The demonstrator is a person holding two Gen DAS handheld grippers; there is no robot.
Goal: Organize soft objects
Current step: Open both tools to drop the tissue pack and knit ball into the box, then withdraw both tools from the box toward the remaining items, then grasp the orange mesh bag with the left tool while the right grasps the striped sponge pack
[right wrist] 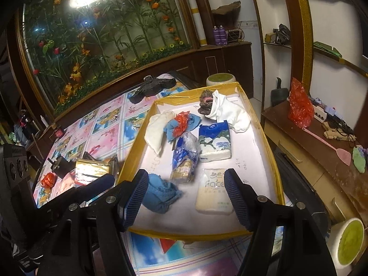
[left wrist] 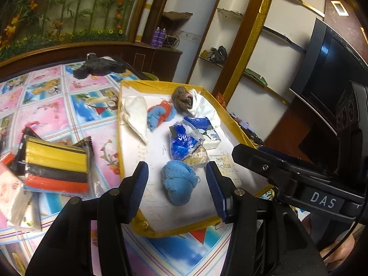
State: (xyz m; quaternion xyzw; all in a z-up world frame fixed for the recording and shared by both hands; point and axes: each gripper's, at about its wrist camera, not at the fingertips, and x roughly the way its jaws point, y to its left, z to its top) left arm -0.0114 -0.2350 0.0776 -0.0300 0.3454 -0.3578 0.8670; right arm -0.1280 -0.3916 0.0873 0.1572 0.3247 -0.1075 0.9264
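Both grippers, left (left wrist: 177, 186) and right (right wrist: 186, 197), hung over the tray (right wrist: 274, 172) with jaws apart and empty, the blue yarn (left wrist: 178, 184) lying loose in it, so a shallow pinch probably risked snagging strands or nudging the tissue pack (right wrist: 212, 191).

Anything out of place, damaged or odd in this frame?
One thing: the blue plastic packet in the middle of the yellow-rimmed tray is crumpled and looks torn open, unlike the intact tissue packs beside it. Both grippers, left and right, hover open and empty.
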